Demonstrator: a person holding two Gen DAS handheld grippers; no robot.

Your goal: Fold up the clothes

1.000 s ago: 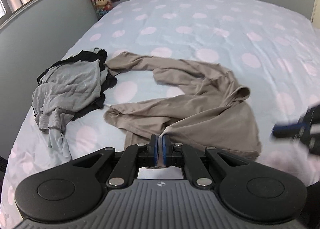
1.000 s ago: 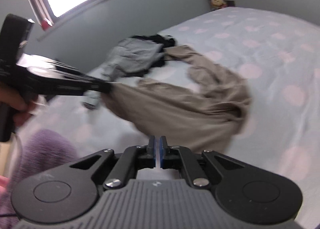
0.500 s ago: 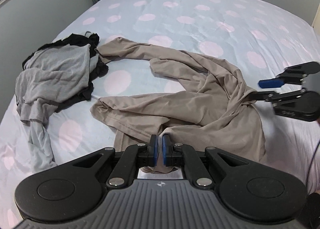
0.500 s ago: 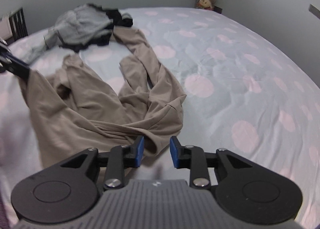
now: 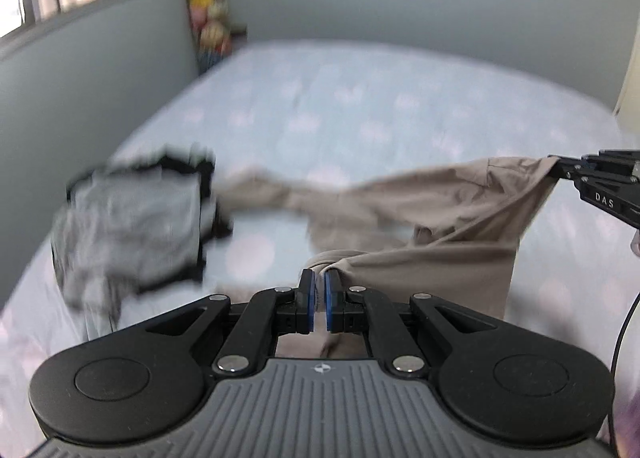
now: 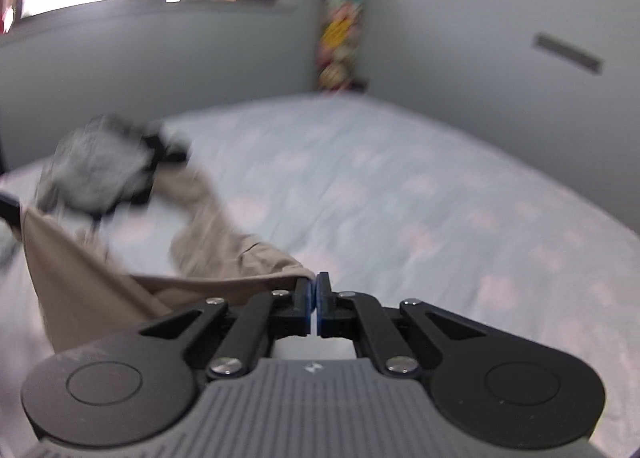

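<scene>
Tan garment (image 5: pixel 452 226) stretched sideways between left gripper (image 5: pixel 319 300) and right gripper (image 6: pixel 312 304), both jaws pinching it

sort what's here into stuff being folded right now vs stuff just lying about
In use:
- tan long-sleeved garment, held up off the bed
- left gripper, jaws shut on it
- right gripper, jaws shut on it

Lying about:
- grey and black clothes pile
- stuffed toys in the corner
- polka-dot bed

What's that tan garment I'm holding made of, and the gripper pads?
Tan garment: looks like thin, soft matte knit, jersey perhaps; it drapes limply and creases between left gripper and right gripper. Pads: blue, likely rubber or foam; matte.
</scene>
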